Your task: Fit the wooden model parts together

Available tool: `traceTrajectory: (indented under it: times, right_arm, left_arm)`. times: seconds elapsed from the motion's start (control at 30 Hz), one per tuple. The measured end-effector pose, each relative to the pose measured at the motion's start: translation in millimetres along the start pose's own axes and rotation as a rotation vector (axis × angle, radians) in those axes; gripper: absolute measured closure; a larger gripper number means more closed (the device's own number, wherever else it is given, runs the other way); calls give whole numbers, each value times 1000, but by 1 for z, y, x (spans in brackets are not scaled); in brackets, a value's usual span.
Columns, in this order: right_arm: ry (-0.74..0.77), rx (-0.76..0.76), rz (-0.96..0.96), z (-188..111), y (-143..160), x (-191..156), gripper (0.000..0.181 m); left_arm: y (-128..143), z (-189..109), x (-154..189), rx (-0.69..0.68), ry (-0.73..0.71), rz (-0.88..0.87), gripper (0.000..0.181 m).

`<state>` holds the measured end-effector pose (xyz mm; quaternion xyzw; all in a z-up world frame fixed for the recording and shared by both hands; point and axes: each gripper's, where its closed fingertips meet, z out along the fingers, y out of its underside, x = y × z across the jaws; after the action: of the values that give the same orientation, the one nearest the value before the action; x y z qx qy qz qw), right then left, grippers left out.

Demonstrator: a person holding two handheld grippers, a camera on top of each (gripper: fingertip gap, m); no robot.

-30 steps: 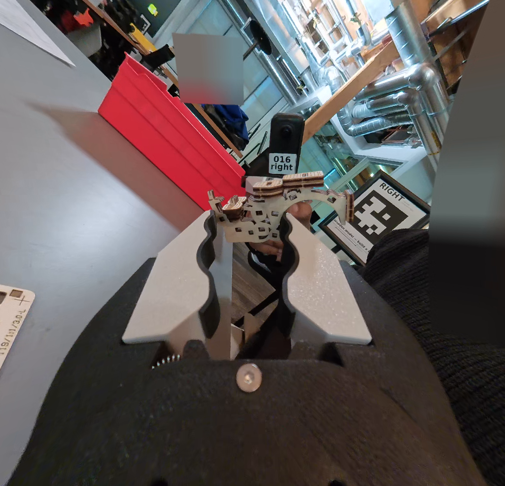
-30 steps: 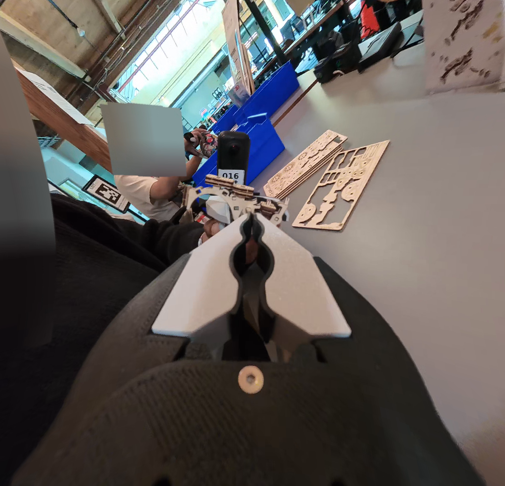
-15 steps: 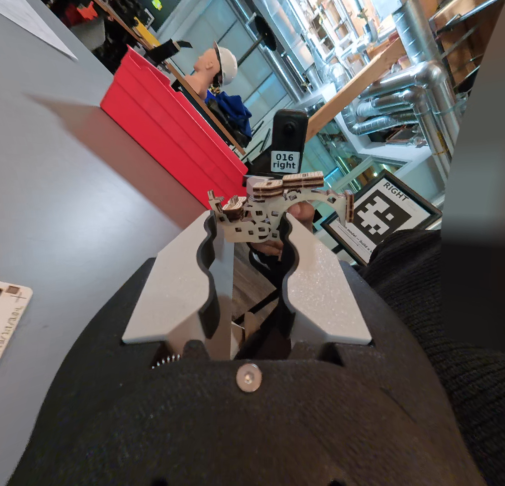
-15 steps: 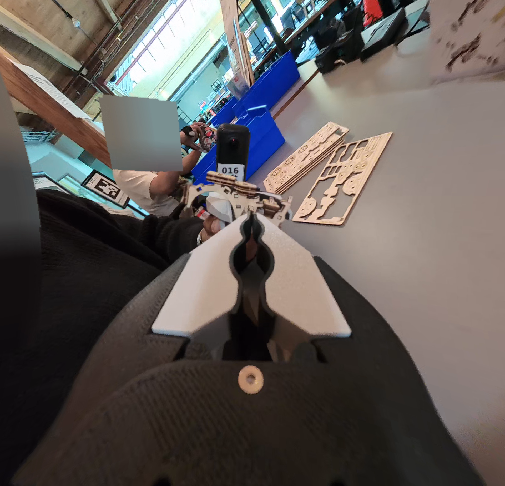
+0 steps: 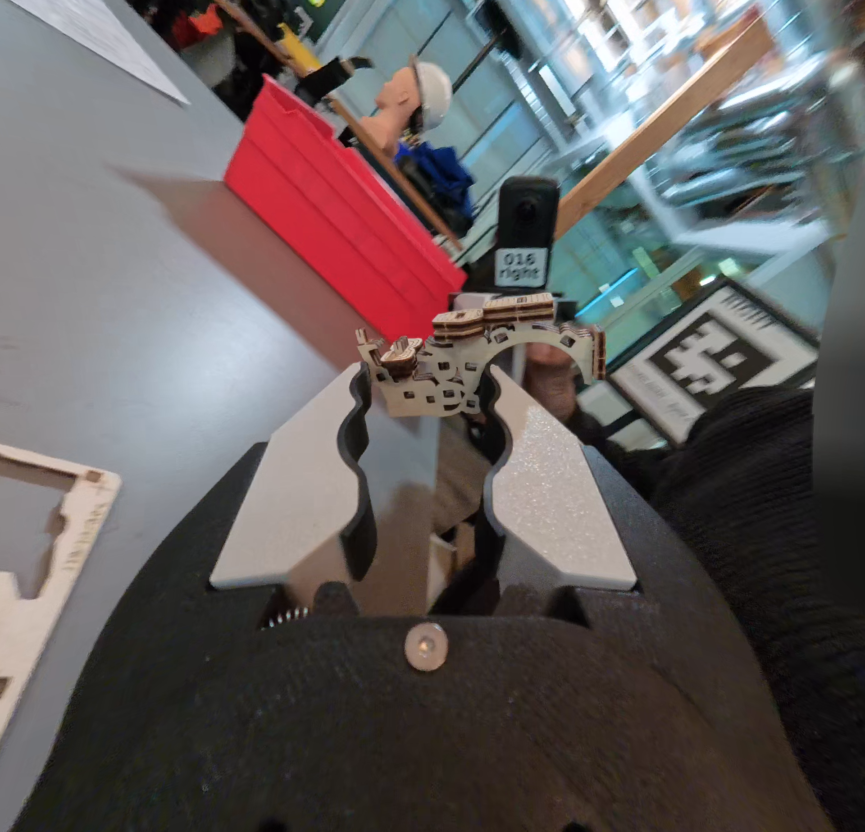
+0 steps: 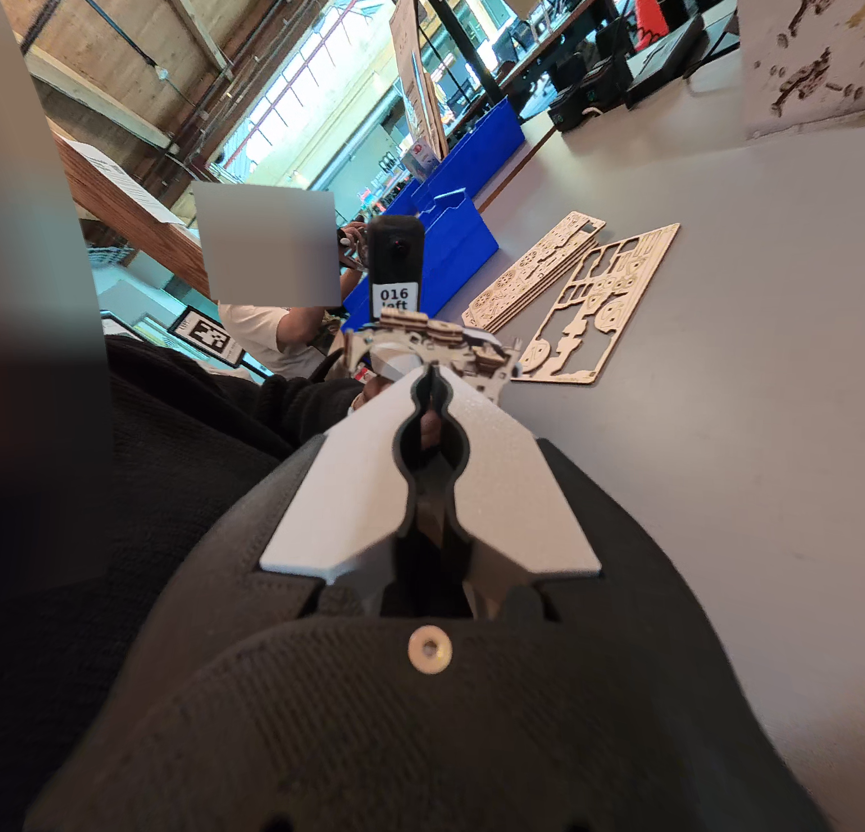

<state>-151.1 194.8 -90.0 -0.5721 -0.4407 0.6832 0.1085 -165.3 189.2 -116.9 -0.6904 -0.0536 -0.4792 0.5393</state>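
The wooden model (image 5: pixel 421 390), a pale slotted plate with an arch and stacked layered parts on top, sits between the fingertips of my left gripper (image 5: pixel 427 371), which is closed on its lower part and holds it in the air above the table edge. My right gripper (image 6: pixel 428 374) is shut, with its tips against the other side of the model (image 6: pixel 449 336). Whether those tips pinch a part is hidden. The right gripper's white finger (image 5: pixel 518 360) shows behind the arch. A left finger (image 6: pixel 393 364) shows behind the model.
The grey table (image 6: pixel 702 435) holds a stack of wooden part sheets (image 6: pixel 533 275), a punched-out sheet (image 6: pixel 608 304) and blue bins (image 6: pixel 449 238). A red bin (image 5: pixel 327 210) and another sheet frame (image 5: pixel 47 552) lie to the left. A person (image 6: pixel 262 336) sits across. The grippers are tip to tip, or close to it.
Both grippers have moved together with the model held the same way. In the left wrist view the sheet frame at lower left has come further into view.
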Motion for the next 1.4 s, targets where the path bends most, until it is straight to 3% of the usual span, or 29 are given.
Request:
traceTrajectory:
  times: [0.2, 0.53, 0.7, 0.87, 1.07, 1.17, 1.4]
  right_arm:
    - [-3, 8, 43, 0, 4, 13, 181]
    - [-2, 20, 55, -1, 3, 17, 181]
    - [-33, 20, 57, 5, 2, 9, 181]
    - [-9, -17, -30, 11, 4, -5, 181]
    - [-35, 35, -20, 3, -5, -9, 181]
    - [-51, -23, -14, 18, 10, -14, 181]
    - [-9, 27, -25, -1, -4, -5, 181]
  left_arm:
    - [6, 0, -8, -89, -181, 272, 136]
    - [1, -5, 0, -58, -131, 227, 137]
    - [-8, -9, 22, 25, 84, 84, 136]
    - [-13, -15, 19, 61, 170, -42, 136]
    - [-9, -9, 21, 44, 169, -41, 136]
    - [6, 1, 25, -17, 162, -16, 136]
    - [-7, -4, 15, 44, 128, -56, 136]
